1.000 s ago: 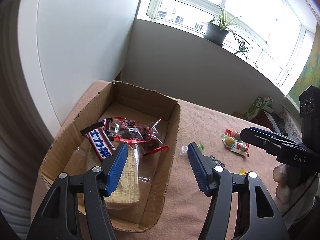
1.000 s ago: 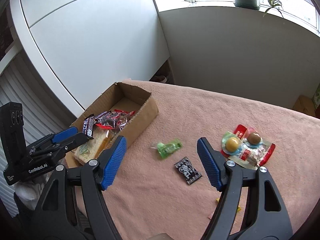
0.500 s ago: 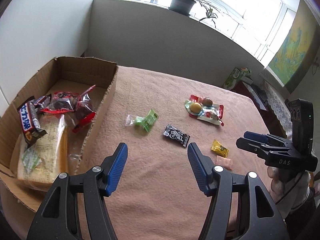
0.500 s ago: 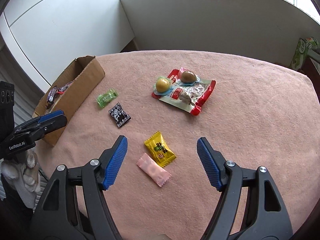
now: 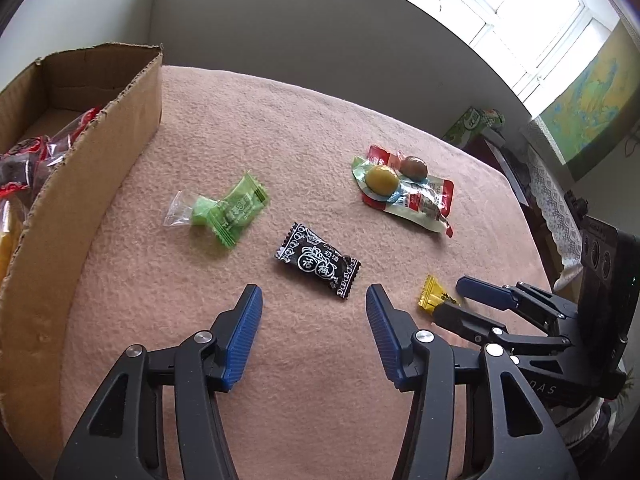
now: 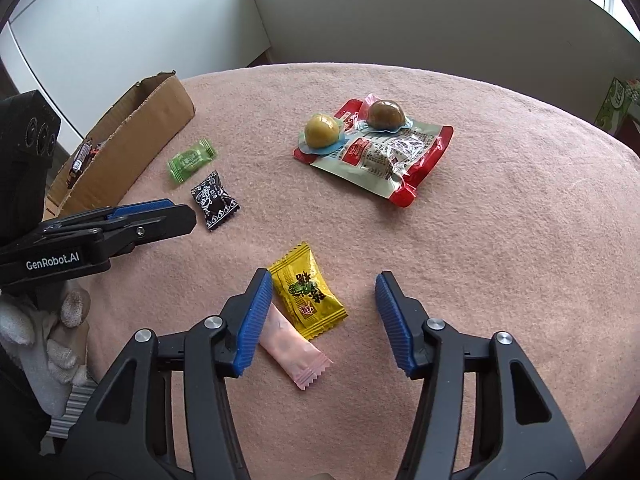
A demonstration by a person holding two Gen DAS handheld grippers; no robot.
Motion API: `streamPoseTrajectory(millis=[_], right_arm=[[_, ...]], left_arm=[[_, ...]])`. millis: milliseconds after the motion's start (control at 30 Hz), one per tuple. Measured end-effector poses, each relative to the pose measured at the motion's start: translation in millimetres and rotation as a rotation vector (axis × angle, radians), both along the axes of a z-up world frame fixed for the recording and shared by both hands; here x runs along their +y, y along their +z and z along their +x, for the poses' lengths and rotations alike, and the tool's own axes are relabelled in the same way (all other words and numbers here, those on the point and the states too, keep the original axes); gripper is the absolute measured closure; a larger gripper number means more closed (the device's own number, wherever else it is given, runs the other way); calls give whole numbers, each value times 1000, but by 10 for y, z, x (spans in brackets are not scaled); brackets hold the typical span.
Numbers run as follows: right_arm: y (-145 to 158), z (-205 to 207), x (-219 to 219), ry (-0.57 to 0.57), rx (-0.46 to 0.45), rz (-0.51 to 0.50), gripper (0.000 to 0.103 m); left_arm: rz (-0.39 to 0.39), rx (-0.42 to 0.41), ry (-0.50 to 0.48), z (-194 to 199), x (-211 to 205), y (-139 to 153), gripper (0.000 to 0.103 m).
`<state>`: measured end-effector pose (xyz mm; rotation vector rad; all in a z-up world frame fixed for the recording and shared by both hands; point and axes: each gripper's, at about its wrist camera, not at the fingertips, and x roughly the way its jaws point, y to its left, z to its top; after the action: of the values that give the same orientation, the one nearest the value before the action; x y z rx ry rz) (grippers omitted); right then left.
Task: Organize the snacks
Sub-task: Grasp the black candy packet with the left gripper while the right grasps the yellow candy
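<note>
My left gripper point(image 5: 314, 294) hovers low over the pink cloth, its jaws closing. A black candy point(image 5: 318, 260) lies just ahead of the gap, untouched. A green candy point(image 5: 228, 210) lies further left. My right gripper point(image 6: 323, 282) is also closing, with a yellow candy point(image 6: 306, 292) between its blue pads but not pressed. A pink candy point(image 6: 294, 350) lies partly under that gripper's left finger. A red packet point(image 6: 380, 152) with two round sweets on it lies beyond. The cardboard box point(image 5: 100, 152) at the left holds several snacks.
The table's pink cloth point(image 5: 280, 120) ends at a rounded far edge near a grey wall. A gloved hand point(image 6: 60, 320) holds the left gripper's handle. A green carton point(image 5: 472, 124) stands beyond the table at the right.
Both grippers swung away from the box to the loose candies and came down close to the cloth. Both pairs of jaws stand narrower than before.
</note>
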<state>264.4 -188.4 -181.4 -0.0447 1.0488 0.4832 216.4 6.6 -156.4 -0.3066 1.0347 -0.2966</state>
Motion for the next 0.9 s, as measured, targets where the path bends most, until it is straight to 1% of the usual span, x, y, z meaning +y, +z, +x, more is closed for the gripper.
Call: streamPoseTrajectory(millis=[233,333,433,467,533,567,633,733,767,900], right_arm=[[-29,24,5,3,-4,-11,51],[-34,22,27,11,-14,-25,51],[-45,7,56,17,-25,-41,51],[-49,-3,71,21,-30,-49,51],[-57,-26,100,30,-40,-69,51],[-60,-38,114,34,-44,-79,51],[-66,-63,140,42,-49,-94,51],[-74,-111,197,63,-60,-114,59],[-70,-120,220,73,-60,-120,63],[-68,-176,306,109,-80,-165,64]], left_arm=[[43,-1,-16,146,-150,8,51],[91,-10,-28,190,-252,-2,51],[120,-19,-38,213,-314,-6,51],[128,-21,-39,226,-317,-7,52],[158,-23,-35,231,-325,-7,67],[169,-24,-36,229,-322,-7,70],[187,-28,-43,207,-321,-10,74],[212,-39,-52,206,-348,-23,79],[218,-41,-54,194,-348,-21,79],[220,-44,-64,158,-338,-20,80]])
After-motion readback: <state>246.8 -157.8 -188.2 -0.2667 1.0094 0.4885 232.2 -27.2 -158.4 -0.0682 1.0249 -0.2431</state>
